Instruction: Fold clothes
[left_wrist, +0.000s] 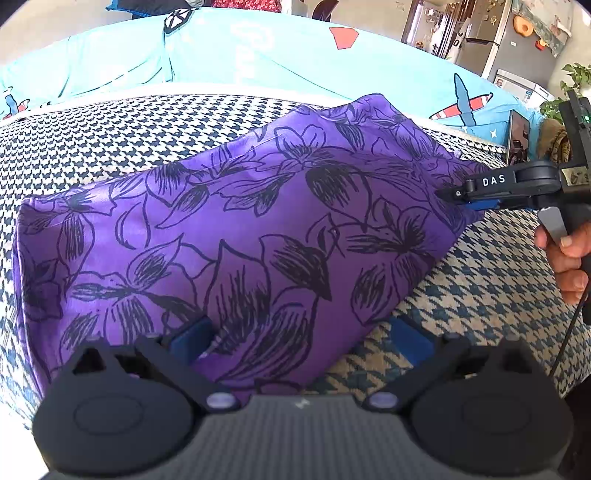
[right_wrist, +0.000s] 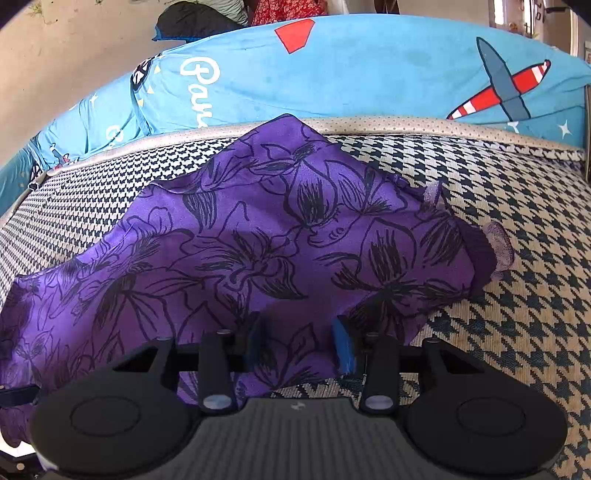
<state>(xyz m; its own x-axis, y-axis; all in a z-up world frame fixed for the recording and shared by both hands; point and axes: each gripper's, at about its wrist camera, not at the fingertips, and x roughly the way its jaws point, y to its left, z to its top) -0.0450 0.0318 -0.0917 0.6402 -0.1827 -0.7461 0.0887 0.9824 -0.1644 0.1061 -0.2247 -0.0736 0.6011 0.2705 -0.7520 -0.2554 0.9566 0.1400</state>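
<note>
Hiding gripper pads: purple garment

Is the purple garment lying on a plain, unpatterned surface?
No, the purple garment rests on a houndstooth-patterned cover in dark blue and cream.

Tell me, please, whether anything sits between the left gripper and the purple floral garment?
Nothing visible does. The left gripper stands open with the purple floral garment directly between its fingers, on the houndstooth cover. The right gripper meets the garment's far edge.
</note>
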